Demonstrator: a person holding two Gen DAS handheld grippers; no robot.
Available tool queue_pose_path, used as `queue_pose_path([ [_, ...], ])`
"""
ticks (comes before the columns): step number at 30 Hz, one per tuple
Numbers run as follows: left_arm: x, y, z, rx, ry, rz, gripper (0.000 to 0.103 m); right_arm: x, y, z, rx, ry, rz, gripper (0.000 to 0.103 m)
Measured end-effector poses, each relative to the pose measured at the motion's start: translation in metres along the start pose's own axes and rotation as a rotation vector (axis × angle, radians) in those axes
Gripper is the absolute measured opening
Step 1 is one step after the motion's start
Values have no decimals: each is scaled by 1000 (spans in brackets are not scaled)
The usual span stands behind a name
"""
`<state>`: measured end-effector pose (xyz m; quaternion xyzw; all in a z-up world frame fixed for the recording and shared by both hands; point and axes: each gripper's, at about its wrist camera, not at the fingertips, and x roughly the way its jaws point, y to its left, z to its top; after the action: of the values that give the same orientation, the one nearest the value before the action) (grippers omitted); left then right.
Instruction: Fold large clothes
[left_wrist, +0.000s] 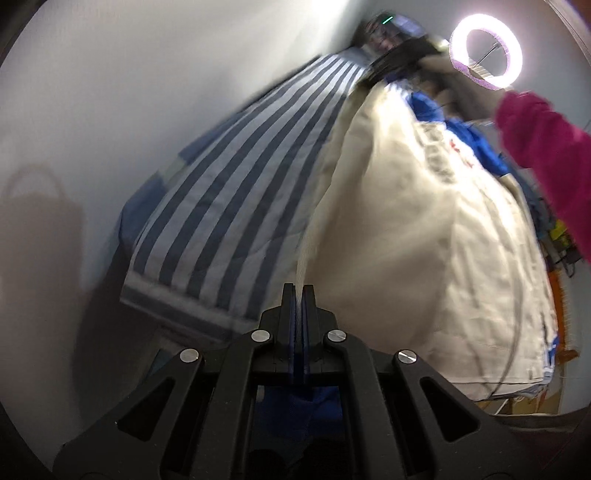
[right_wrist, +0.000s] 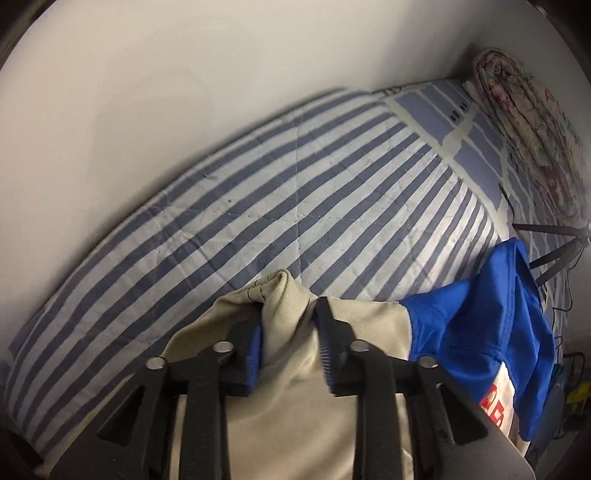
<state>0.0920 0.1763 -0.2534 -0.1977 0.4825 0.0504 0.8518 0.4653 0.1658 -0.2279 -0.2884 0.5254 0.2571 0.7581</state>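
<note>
Beige cotton jacket with blue panels (right_wrist: 295, 391) bunched in right gripper (right_wrist: 290, 325), left gripper (left_wrist: 298, 291) clamped tight on its edge, over blue-striped bedsheet (right_wrist: 295, 192)

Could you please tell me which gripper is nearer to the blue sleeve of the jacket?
Right. The right gripper clamps a bunch of beige jacket fabric right beside the blue sleeve. The left gripper is shut on a beige edge, far from it.

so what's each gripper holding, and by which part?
Both hold the beige-and-blue jacket. The left gripper is shut on a thin edge of it. The right gripper has a bunched beige fold between its fingers; which part is unclear.
</note>
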Motion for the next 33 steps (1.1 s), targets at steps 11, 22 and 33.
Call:
queue_pose_path([
  [11, -18, -4, 4, -14, -54, 14, 7, -53, -111, -74, 341, -178, 137, 55],
  [22, 13, -36, 1, 72, 32, -58, 7, 17, -153, -105, 596, -60, 155, 5],
  [33, 36, -44, -2, 79, 81, -76, 7, 18, -193, -125, 682, -124, 234, 13],
])
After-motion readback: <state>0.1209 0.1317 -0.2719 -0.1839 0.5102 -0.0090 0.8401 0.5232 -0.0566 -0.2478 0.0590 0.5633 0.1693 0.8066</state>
